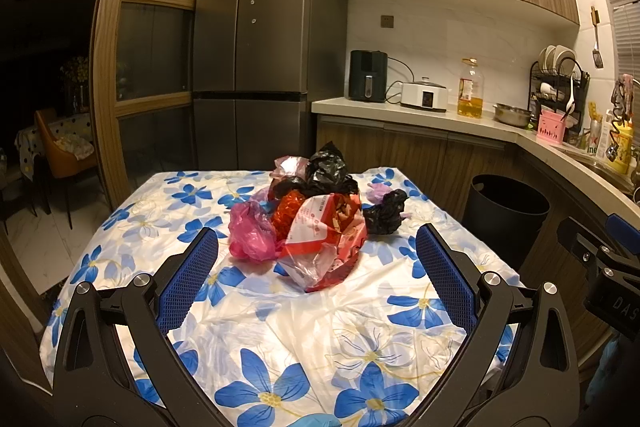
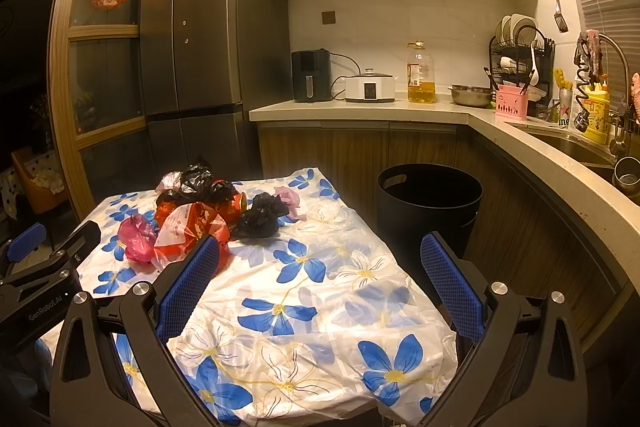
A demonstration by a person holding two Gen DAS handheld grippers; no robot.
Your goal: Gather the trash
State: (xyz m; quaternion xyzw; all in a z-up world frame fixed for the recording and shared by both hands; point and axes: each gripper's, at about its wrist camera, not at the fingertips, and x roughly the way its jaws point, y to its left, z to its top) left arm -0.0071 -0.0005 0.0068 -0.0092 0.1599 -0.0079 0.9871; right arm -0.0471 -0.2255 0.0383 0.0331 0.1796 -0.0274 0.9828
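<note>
A heap of crumpled plastic bags lies on the flowered tablecloth: a red printed bag, a pink bag, black bags and a smaller black bag. The heap also shows in the right wrist view. My left gripper is open and empty, just short of the heap. My right gripper is open and empty over the table's near right part. A black trash bin stands on the floor right of the table; it also shows in the left wrist view.
A fridge stands behind the table. An L-shaped counter carries an air fryer, cooker, oil bottle, steel bowl and dish rack. A sink lies at right. A chair stands far left.
</note>
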